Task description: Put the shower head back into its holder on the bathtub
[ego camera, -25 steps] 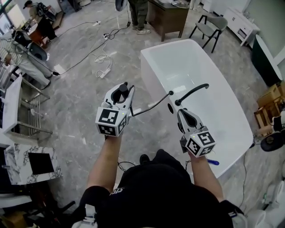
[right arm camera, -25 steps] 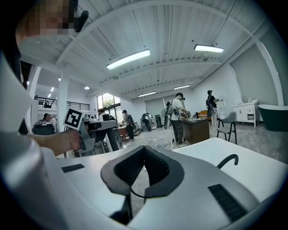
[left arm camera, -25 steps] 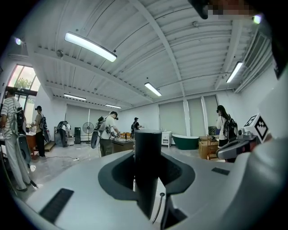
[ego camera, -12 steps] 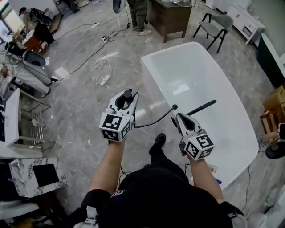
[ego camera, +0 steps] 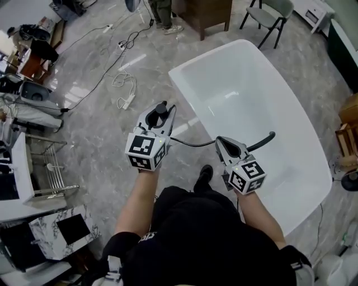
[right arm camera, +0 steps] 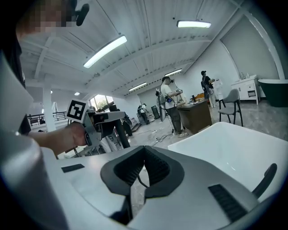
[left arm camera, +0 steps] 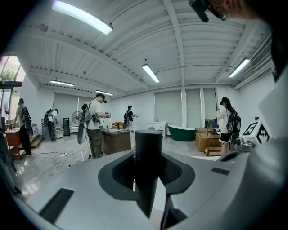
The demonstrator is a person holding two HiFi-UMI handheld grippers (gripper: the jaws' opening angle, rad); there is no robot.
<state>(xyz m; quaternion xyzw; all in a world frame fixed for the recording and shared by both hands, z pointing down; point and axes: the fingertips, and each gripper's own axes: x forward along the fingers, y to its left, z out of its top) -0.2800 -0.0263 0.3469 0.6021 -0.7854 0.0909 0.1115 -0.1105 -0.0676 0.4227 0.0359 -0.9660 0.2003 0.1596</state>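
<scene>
My left gripper (ego camera: 161, 110) is shut on the black cylindrical shower head handle (ego camera: 162, 106), which stands upright between its jaws (left arm camera: 148, 161). A thin black hose (ego camera: 193, 144) runs from it to my right gripper (ego camera: 222, 143), whose jaws are shut on the hose (right arm camera: 139, 179). Past the right gripper, a black curved bar (ego camera: 263, 139) reaches out over the white bathtub (ego camera: 251, 72). That bar also shows in the right gripper view (right arm camera: 266, 179). I cannot make out a holder on the tub. The left gripper hangs over the floor just left of the tub's rim.
A brown desk (ego camera: 204, 14) and a grey chair (ego camera: 268, 14) stand beyond the tub. Cables and a power strip (ego camera: 126, 100) lie on the marble floor to the left. My shoe (ego camera: 205, 174) is by the tub's side. Several people stand in the room (left arm camera: 95, 121).
I have stepped along the tub's side and both grippers came with me. The hose between them now lies flatter, and the black bar sits lower, to the right of the right gripper.
</scene>
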